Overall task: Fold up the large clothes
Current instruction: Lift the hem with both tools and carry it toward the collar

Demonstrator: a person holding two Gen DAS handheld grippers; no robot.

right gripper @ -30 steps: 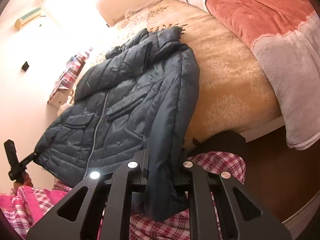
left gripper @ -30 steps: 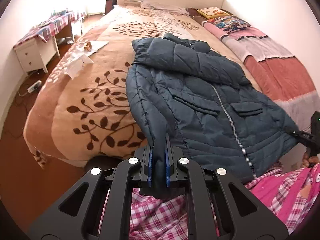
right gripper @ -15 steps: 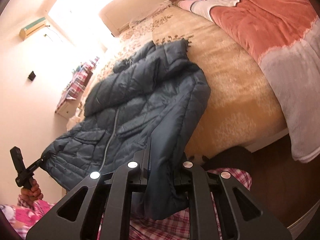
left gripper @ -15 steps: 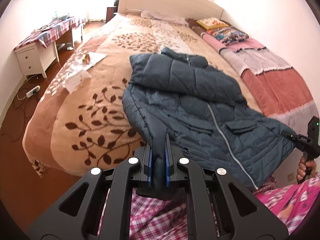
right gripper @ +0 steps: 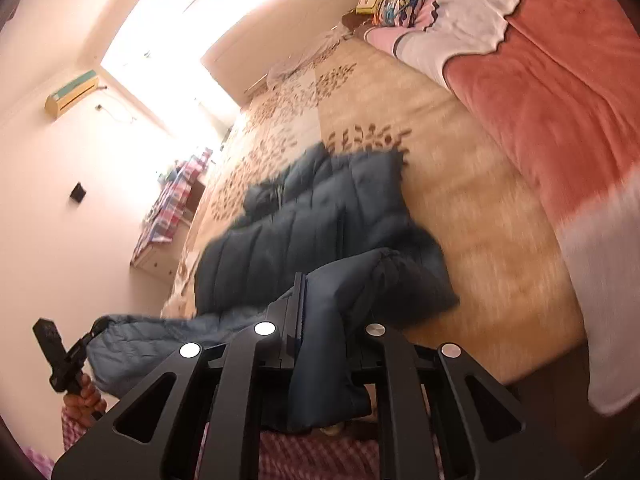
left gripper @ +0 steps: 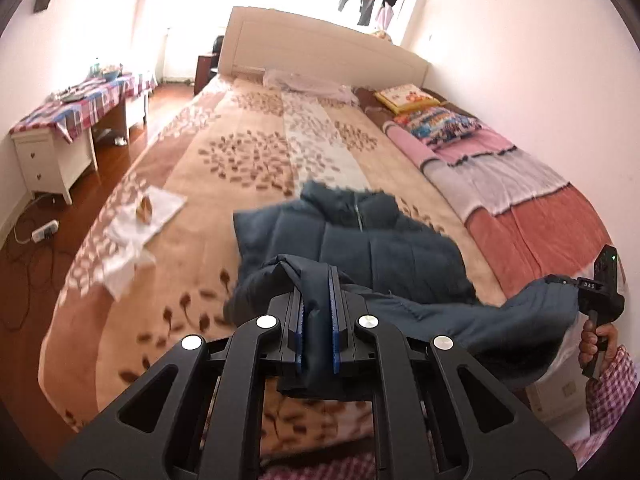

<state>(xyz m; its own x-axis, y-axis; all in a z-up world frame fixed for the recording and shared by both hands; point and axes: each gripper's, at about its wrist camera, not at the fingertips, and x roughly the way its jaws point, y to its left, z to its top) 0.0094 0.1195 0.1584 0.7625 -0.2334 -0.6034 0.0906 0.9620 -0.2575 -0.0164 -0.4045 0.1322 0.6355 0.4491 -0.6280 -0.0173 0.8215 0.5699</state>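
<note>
flanking jacket point(left gripper: 384, 248): white cloth point(left gripper: 136, 224), striped blanket point(left gripper: 532, 200)

Wide bed with beige blanket printed with brown leaves point(left gripper: 256, 160) fills centre frame. Pale wooden headboard point(left gripper: 320, 46) at upper centre. Striped fleece blanket in pink, white and coral bands point(left gripper: 532, 200) runs down the right side; colourful cartoon-print pillows point(left gripper: 436, 122) at its upper end. White cloth with a small brown object on it point(left gripper: 148, 210) lies left of centre. White drawer unit under a checked red-blue tablecloth point(left gripper: 52, 148) at left edge. White power strip point(left gripper: 45, 230) on the wooden floor, lower left. Wall-mounted air conditioner point(right gripper: 72, 94), upper left of right wrist view.
</note>
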